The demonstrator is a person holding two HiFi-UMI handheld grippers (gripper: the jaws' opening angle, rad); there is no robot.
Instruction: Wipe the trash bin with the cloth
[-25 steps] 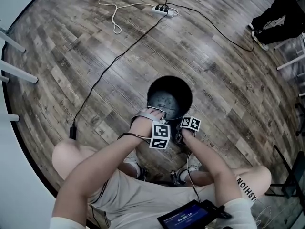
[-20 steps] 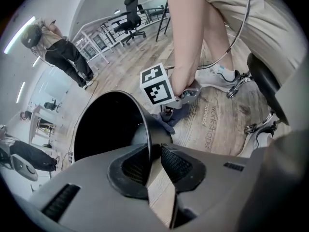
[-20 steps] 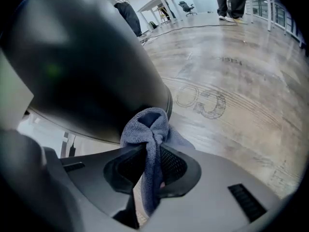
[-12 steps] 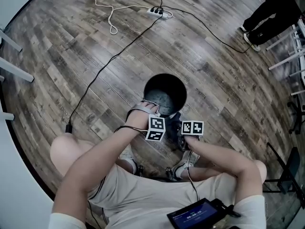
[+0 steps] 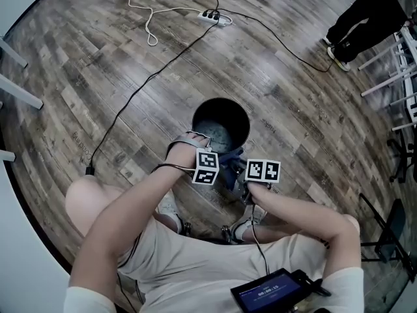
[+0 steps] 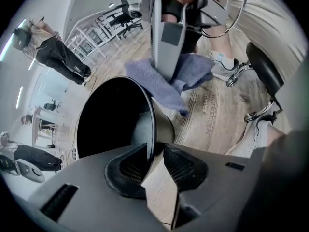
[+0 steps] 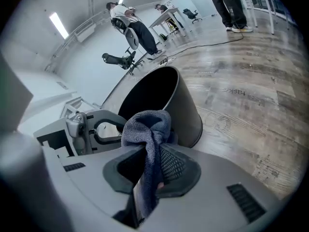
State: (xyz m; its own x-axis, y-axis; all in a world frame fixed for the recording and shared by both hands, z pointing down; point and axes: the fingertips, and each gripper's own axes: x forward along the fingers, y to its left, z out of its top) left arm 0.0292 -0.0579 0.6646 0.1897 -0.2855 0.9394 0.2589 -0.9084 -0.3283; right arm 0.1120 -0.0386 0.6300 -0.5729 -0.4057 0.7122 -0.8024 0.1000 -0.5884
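The black round trash bin (image 5: 221, 126) stands on the wood floor just in front of the person's knees. My left gripper (image 5: 197, 142) is at the bin's near rim. In the left gripper view the thin rim (image 6: 149, 139) runs between the pads of the left gripper (image 6: 153, 161), which have just been opening, and a gap shows beside it. My right gripper (image 7: 149, 164) is shut on a bunched blue-grey cloth (image 7: 147, 129). It holds the cloth (image 5: 229, 163) up beside the bin's near side, and the cloth also hangs over the rim in the left gripper view (image 6: 166, 83).
A power strip (image 5: 215, 17) with white and black cables lies on the floor beyond the bin. Another person's dark-trousered legs (image 5: 365, 12) and chair frames (image 5: 404, 57) are at the far right. The holder's shoes (image 5: 244, 230) and a tablet (image 5: 273, 293) are close in.
The right gripper has risen with the cloth, which now shows between the two marker cubes. The left gripper has stayed at the bin's rim.
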